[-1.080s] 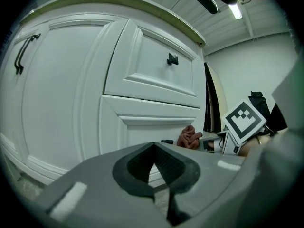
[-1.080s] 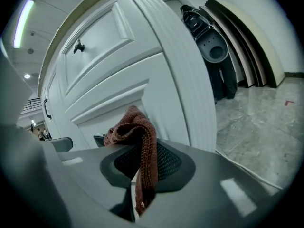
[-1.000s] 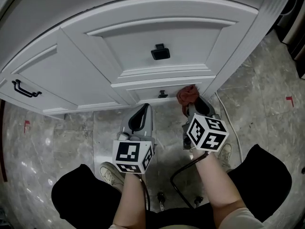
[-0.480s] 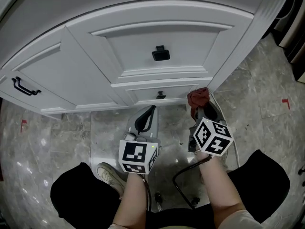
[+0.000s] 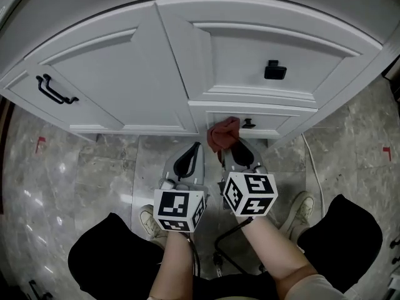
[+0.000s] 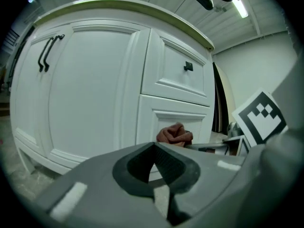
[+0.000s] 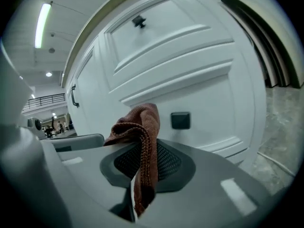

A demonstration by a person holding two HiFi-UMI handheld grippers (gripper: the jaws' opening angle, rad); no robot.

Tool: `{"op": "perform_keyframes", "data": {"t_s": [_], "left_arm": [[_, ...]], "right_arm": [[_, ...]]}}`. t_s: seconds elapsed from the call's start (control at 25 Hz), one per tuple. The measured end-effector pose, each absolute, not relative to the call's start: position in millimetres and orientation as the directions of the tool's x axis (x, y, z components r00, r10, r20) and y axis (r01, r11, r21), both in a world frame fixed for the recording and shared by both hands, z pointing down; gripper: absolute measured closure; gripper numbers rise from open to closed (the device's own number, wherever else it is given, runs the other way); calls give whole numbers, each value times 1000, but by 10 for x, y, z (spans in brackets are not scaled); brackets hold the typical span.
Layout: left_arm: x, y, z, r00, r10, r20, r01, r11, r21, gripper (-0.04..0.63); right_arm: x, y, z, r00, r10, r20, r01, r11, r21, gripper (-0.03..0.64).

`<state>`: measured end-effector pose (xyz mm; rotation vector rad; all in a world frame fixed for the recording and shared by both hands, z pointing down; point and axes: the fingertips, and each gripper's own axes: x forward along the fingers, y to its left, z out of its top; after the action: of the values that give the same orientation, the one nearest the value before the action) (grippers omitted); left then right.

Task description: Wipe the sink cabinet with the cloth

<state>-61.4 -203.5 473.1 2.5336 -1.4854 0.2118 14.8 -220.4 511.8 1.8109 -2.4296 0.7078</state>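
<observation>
Count on inspection: one sink cabinet (image 5: 178, 55), white, presenting one door panel (image 5: 119, 74) and two drawer fronts, the upper drawer front (image 5: 275, 39) and the lower drawer front (image 5: 279, 122). Black fittings total three: one bar handle (image 5: 52, 89), one upper knob (image 5: 275, 70), one lower knob (image 5: 249, 122). One cloth (image 5: 222, 133), rust-red. Two grippers, the left gripper (image 5: 195, 146) and the right gripper (image 5: 237, 152), each with one marker cube. Two shoes, the left shoe (image 5: 150, 220) and the right shoe (image 5: 301, 206). Two red tape marks on the floor, the left mark (image 5: 40, 144) and the right mark (image 5: 385, 150). One white cable (image 5: 314, 167).

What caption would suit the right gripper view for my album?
Right gripper shut on the cloth, facing the white cabinet.
</observation>
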Motion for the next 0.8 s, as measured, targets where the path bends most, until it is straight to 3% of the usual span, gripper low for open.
{"op": "perform_keyframes", "data": {"t_s": [0.28, 0.8], "left_arm": [[-1204, -2043, 4829, 405, -883, 236, -914, -387, 121, 595], [-1088, -2137, 4839, 433, -874, 220, -901, -412, 136, 595]], "right_arm": [[-509, -2367, 5657, -417, -833, 363, -885, 282, -370, 528], [-151, -2531, 5816, -338, -860, 382, -923, 224, -314, 527]]}}
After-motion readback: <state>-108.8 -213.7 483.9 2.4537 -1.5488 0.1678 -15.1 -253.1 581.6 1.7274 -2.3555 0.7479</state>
